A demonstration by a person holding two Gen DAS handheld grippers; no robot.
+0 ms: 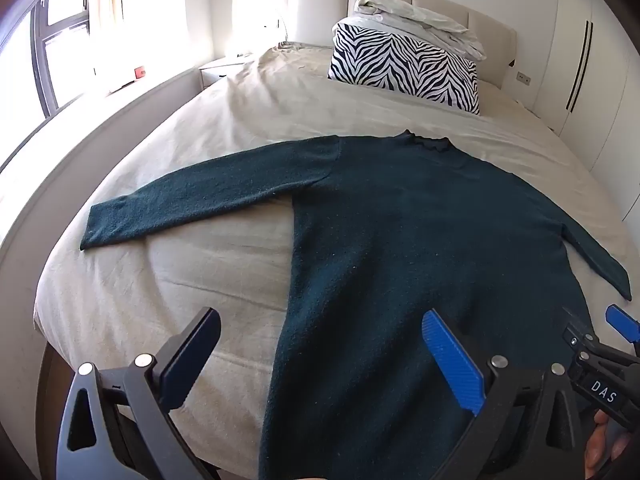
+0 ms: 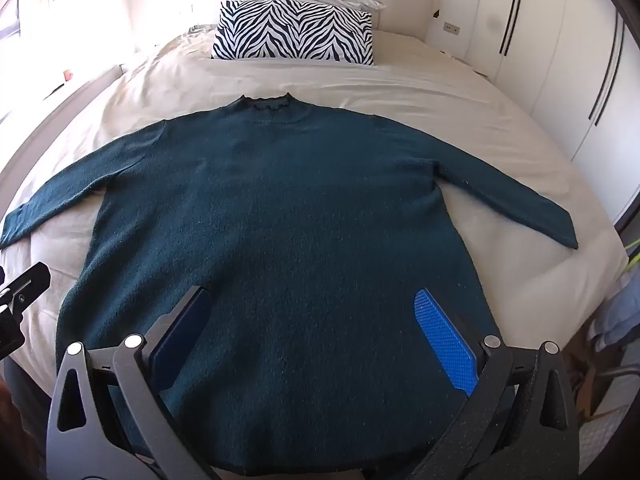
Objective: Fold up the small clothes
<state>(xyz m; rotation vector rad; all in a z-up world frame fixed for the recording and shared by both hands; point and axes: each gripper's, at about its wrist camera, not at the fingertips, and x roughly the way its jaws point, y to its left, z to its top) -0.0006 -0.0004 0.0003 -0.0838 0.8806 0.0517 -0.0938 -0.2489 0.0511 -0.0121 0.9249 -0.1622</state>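
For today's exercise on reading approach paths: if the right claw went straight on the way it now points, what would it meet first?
Most likely the dark teal sweater: the open right claw points across its body, spread flat on the bed. Beyond the collar sits the zebra-print pillow. Height above the knit is unclear.

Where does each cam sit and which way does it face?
Left wrist: on the left hand-held gripper, low at the bed's foot, facing the headboard; over the sweater's left edge; own open fingers show, plus the right hand-held gripper at far right.
Right wrist: on the right hand-held gripper, centred over the sweater's hem; own open fingers show.
Shared: sweater, zebra pillow, bed.
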